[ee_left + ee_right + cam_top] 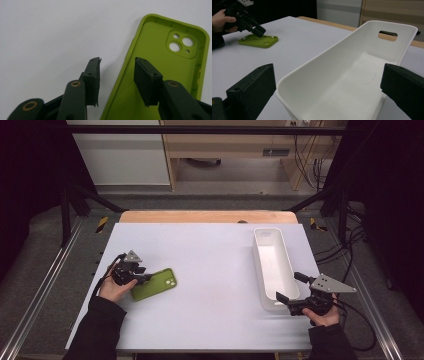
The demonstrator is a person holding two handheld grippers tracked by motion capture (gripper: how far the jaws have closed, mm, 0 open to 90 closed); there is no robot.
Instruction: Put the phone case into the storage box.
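White tabletop carries everything. At its left, the left gripper straddles the near long wall of the green phone case, jaws parted, not yet pressing it. At its right, the right gripper spreads wide around the white bin's near end.

A white table with a strip of bare wood along its far edge carries two things. A green phone case lies open side up near the left edge. A long white bin stands along the right edge, reaching toward the far right corner.
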